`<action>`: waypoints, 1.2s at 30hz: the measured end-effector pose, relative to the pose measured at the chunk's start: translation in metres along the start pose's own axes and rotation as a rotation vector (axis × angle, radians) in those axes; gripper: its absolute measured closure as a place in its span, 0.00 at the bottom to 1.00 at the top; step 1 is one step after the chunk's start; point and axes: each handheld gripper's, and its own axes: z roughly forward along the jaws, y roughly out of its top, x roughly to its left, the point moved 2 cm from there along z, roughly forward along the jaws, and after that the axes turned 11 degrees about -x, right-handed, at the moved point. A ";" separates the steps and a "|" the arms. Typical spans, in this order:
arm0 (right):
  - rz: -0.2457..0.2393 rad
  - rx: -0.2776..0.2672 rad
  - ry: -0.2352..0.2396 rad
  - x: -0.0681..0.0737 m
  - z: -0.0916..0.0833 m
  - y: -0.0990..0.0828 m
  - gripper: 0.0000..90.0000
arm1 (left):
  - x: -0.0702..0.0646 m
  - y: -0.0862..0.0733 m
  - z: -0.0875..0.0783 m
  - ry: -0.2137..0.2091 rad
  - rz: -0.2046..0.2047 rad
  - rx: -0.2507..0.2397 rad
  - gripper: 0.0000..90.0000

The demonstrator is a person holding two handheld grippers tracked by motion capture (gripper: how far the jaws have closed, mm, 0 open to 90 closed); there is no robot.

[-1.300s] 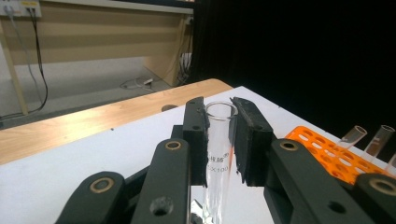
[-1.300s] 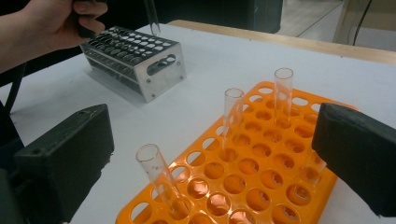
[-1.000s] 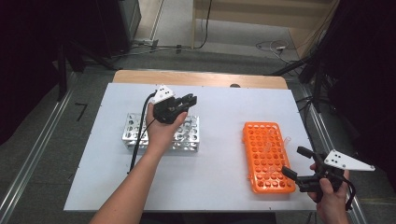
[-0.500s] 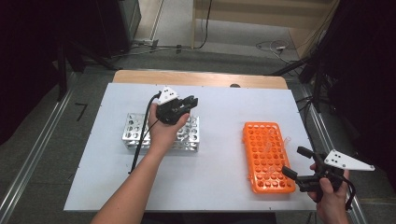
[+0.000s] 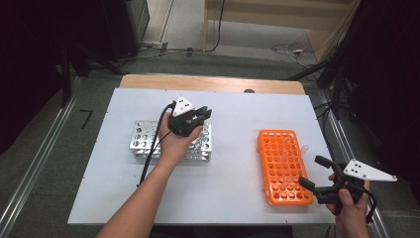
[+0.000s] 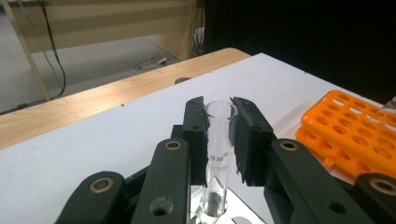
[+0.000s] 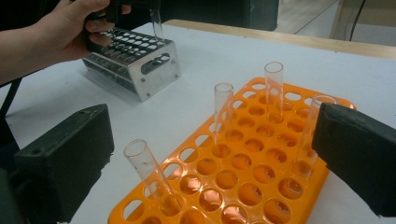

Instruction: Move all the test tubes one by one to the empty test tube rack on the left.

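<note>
As we read the table from our own edge outward, each placement explains itself:

Right gripper (image 5: pixel 313 173): we hold it near the table's front edge with its jaws spread wide and nothing between them, parked just beside the orange rack, likely ready for the next tube.

Orange rack (image 5: pixel 283 165): it lies flat on the white table (image 5: pixel 233 193) with several clear tubes (image 7: pixel 223 112) standing in its holes, so we judge it to be one end of a tube transfer.

Left gripper (image 6: pixel 219 135): its pads are clenched on a glass test tube (image 6: pixel 218 140) just under the rim, which keeps the tube upright.

Test tube position: its lower end sits at a hole of the metal rack (image 5: pixel 141 141), so the grip steadies it for seating or lifting; we cannot tell which.

Metal rack: it stands well apart from the orange one, leaving free table between our two hands.
</note>
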 end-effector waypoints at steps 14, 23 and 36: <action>-0.004 0.005 0.000 0.000 0.001 -0.001 0.00 | -0.005 -0.006 -0.001 0.016 0.027 0.070 0.84; -0.002 0.007 0.002 0.001 0.002 -0.001 0.00 | -0.006 -0.010 0.006 0.019 0.030 0.173 0.83; -0.001 0.013 0.007 0.001 0.003 -0.002 0.00 | -0.004 -0.004 0.000 -0.010 -0.033 0.164 0.59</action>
